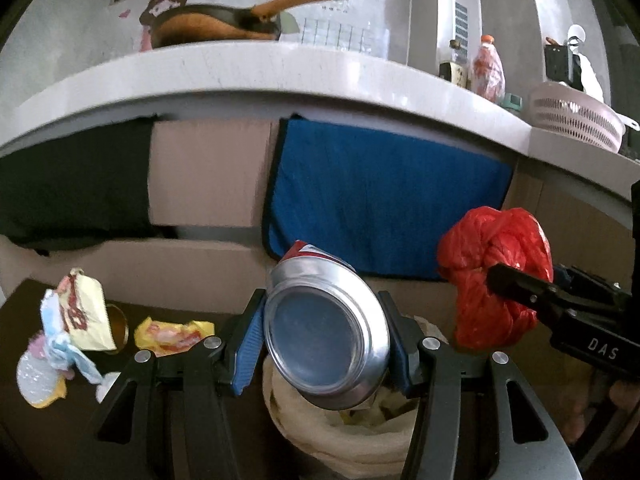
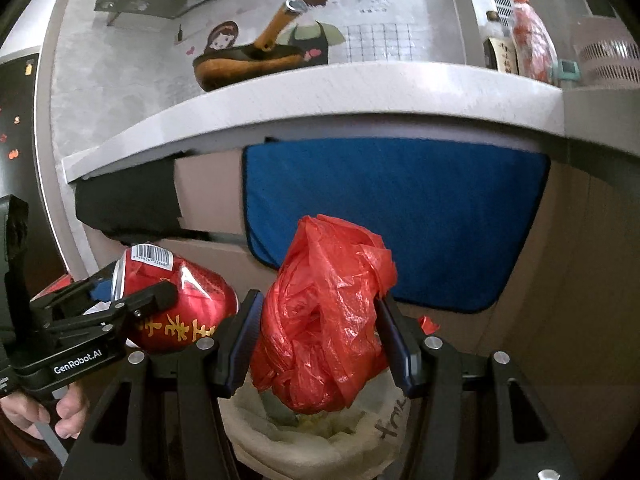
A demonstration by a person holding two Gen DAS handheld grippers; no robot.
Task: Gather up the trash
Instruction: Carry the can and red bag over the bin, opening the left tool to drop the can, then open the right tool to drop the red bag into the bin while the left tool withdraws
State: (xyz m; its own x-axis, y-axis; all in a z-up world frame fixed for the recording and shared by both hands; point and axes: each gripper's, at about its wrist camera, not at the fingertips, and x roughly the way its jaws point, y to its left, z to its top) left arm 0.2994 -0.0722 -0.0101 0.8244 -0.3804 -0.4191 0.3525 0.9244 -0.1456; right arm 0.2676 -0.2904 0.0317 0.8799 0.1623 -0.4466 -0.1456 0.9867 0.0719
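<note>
My left gripper is shut on a red drink can, its silver base facing the camera. The can hangs just above a bin lined with a pale bag. In the right wrist view the same can shows at the left, clamped in the left gripper. My right gripper is shut on a crumpled red plastic bag, held over the lined bin. The red bag and the right gripper also appear at the right of the left wrist view.
Loose wrappers lie on the dark floor at left: a yellow-white packet, a yellow-red wrapper and a pale crumpled piece. A blue cloth hangs on cardboard under a white counter that carries a pan and a basket. A hand grips the left tool.
</note>
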